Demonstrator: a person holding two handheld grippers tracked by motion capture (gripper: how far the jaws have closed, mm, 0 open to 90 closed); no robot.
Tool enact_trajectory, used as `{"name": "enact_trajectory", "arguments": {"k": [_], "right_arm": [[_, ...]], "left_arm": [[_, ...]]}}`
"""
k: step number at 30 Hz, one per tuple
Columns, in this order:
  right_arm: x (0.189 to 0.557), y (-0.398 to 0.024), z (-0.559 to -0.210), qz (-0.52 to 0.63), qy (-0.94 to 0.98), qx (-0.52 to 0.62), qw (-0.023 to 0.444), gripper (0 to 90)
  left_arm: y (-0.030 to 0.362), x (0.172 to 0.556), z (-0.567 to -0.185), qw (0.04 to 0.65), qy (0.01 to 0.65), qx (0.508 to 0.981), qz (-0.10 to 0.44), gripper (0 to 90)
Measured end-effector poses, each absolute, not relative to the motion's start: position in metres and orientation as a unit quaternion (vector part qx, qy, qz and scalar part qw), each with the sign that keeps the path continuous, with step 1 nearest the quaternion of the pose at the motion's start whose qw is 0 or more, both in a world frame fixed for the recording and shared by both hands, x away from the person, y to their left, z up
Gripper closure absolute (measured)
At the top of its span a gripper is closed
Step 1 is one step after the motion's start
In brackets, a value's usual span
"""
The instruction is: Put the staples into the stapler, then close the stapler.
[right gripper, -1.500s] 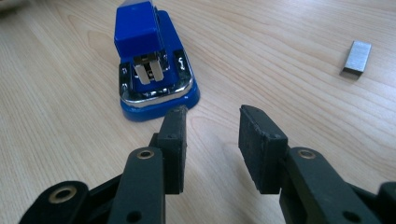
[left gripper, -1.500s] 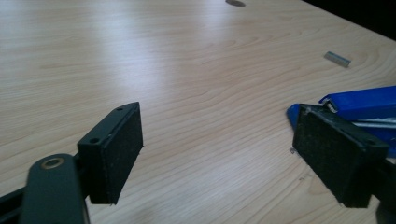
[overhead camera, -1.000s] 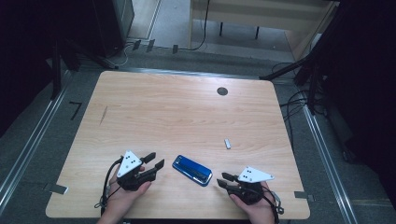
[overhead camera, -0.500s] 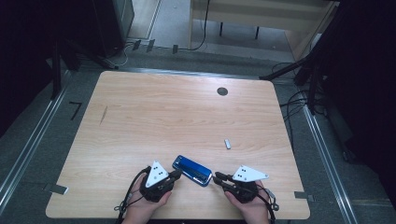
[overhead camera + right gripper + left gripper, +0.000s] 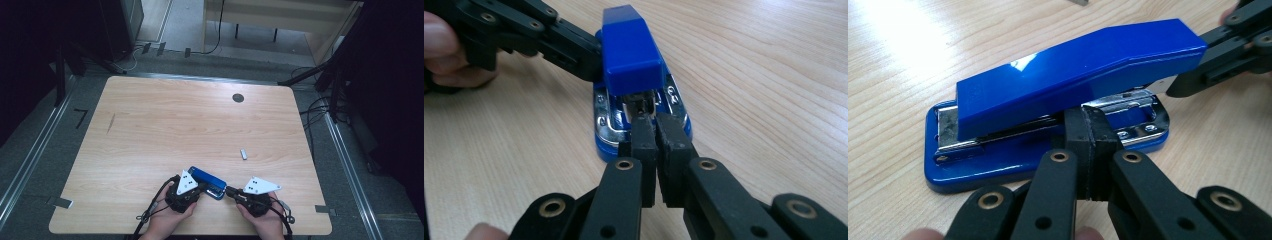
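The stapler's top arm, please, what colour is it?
Glossy blue stapler, best in the left gripper view.

Small grey object (image 5: 244, 154) too small to identify; stapler (image 5: 212, 180) partly hidden.

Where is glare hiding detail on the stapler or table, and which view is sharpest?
Left gripper view: a small highlight on the stapler top, washed-out glare on the table upper left. Right gripper view: sharp on the stapler, table softer beyond. High view: dim, dark surroundings, the stapler small.
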State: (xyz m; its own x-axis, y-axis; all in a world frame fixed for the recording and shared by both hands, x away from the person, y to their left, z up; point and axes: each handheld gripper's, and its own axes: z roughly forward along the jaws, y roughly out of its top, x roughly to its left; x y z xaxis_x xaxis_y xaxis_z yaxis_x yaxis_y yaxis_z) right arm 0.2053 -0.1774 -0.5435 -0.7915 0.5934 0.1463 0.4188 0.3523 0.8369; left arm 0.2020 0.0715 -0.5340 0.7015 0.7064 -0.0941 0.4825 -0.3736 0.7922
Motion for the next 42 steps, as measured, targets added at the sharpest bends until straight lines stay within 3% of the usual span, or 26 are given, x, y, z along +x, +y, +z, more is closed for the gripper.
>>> {"name": "enact_trajectory", "arguments": {"k": [42], "right_arm": [[0.206, -0.174, -0.527, 0.501, 0.803, 0.308, 0.095, 90.0]], "left_arm": [[0.067, 0.2, -0.535, 0.413, 0.36, 0.825, 0.139, 90.0]]}}
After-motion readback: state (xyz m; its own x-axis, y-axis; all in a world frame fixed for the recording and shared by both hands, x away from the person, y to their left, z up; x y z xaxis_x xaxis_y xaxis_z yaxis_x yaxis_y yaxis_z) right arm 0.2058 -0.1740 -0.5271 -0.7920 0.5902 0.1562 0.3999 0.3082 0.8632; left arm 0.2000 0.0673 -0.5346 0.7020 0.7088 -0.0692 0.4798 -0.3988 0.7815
